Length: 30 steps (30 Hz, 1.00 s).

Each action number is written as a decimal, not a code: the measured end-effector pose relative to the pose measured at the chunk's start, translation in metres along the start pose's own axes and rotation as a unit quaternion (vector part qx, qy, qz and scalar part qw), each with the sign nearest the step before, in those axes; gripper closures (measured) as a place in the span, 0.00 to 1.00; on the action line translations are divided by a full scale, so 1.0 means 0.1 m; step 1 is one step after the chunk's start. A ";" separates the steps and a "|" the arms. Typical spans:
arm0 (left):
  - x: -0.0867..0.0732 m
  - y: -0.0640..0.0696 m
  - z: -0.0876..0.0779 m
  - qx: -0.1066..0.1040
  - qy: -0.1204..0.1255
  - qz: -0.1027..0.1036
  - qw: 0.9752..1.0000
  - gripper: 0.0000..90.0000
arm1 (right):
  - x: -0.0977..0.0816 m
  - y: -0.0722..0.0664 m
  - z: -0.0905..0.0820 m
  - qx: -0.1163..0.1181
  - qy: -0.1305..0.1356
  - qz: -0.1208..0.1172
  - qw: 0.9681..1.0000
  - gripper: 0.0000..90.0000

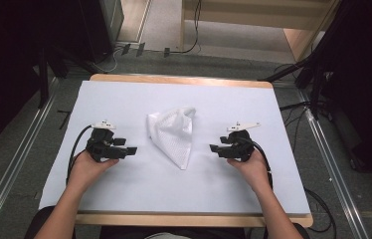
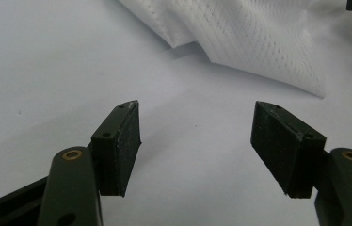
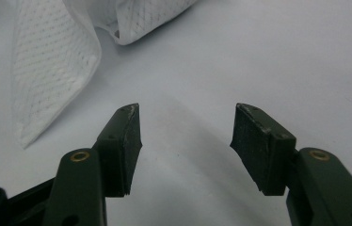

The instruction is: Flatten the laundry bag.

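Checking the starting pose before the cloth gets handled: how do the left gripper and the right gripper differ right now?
The left gripper lies left of the white mesh cloth with its jaws pointing right; the right gripper lies on the cloth's other side, jaws pointing left. In their own views, the left gripper's jaws look slightly wider apart than the right gripper's. Both are open, hold nothing, and sit apart from the cloth over the white table.

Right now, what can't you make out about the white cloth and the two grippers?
- White mesh cloth: its folds hide the underside and inner layers in the high view.
- Cloth in the left gripper view: cut off by the top edge.
- Cloth in the right gripper view: cut off by the top edge.
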<state>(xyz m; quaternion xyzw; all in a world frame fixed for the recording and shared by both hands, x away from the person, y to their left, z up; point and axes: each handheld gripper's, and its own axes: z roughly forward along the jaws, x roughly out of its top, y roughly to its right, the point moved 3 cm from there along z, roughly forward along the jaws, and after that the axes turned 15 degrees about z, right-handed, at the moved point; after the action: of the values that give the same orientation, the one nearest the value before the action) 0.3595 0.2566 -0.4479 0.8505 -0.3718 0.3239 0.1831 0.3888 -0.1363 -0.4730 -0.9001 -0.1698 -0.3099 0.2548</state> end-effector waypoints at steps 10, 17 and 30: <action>0.04 0.01 -0.02 -0.029 0.021 -0.004 0.999 0.44 | -0.01 0.01 0.02 -0.008 -0.009 0.004 1.000 0.48; 0.05 0.03 0.02 -0.023 0.004 0.002 1.000 0.44 | 0.00 0.01 0.02 -0.004 -0.008 0.008 1.000 0.48; 0.06 0.08 0.02 -0.036 0.016 0.005 0.999 0.42 | 0.04 -0.01 0.06 0.001 -0.012 0.009 1.000 0.55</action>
<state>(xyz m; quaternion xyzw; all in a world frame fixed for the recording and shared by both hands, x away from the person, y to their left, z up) 0.3571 0.2473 -0.4443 0.8360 -0.3849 0.3245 0.2182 0.3936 -0.1315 -0.4738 -0.9049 -0.1652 -0.2967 0.2566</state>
